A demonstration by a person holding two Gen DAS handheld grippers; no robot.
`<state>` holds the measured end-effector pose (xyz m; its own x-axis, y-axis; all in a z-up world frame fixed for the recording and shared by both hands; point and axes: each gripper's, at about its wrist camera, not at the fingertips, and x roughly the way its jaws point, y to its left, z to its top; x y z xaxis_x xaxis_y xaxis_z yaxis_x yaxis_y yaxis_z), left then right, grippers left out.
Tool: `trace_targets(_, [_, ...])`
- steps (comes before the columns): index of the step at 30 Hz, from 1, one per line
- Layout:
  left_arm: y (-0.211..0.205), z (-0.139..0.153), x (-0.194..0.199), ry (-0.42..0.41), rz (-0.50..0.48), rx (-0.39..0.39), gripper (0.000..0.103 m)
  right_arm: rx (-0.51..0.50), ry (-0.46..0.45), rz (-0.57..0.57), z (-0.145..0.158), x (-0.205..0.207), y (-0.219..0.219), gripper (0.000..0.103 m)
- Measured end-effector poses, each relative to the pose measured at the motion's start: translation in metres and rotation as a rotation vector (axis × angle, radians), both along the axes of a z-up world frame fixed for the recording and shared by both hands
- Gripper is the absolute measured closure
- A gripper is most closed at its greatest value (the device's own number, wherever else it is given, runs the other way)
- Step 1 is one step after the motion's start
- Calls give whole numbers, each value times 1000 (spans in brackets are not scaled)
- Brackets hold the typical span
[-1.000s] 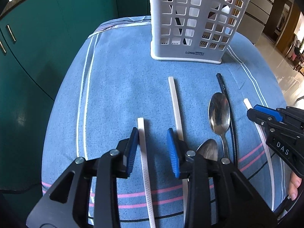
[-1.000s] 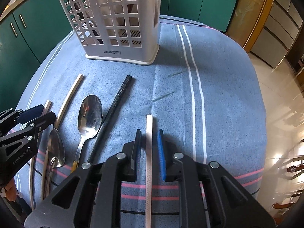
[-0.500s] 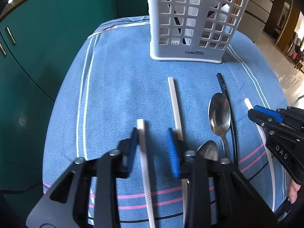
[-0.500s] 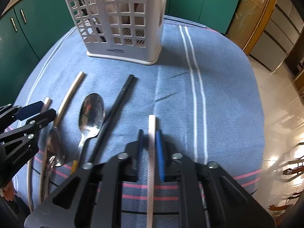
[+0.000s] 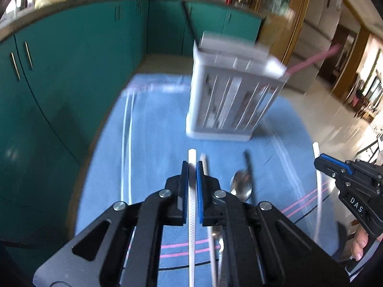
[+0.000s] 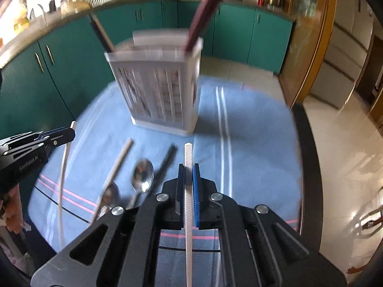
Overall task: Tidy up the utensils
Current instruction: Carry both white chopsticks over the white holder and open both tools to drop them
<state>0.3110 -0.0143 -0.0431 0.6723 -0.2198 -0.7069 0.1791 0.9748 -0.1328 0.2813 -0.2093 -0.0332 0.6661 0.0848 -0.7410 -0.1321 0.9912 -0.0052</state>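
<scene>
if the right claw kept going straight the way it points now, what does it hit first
Most likely the white perforated plastic utensil basket, near its right corner. The right claw, shut on a white textured chopstick, points just right of the basket's middle, and only bare blue striped cloth lies between. Blur makes depth uncertain.

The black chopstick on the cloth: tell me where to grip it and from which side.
Grip the black chopstick on its upper half, toward the white basket, coming from above with fingers straddling it. It lies flat and thin. Lower down, the spoon lies close beside it, leaving little room there.
</scene>
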Motion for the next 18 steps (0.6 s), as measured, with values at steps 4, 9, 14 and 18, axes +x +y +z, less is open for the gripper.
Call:
trace_targets(4, [9,47,-18,-121,11,-38,97,14,-110,4,41,-20,-9,96])
trace_targets(9, [16,89,-28,-227,24,-90,97,27,-234,3,83,-41,-11,96])
trace_targets(14, [17,122,-29,-306,27,-138,97,33,-337,7,118,-47,-11,96])
trace_targets(18, [15,141,-20,-356,49,-185,97,39,-424,15,141,-37,-4,96])
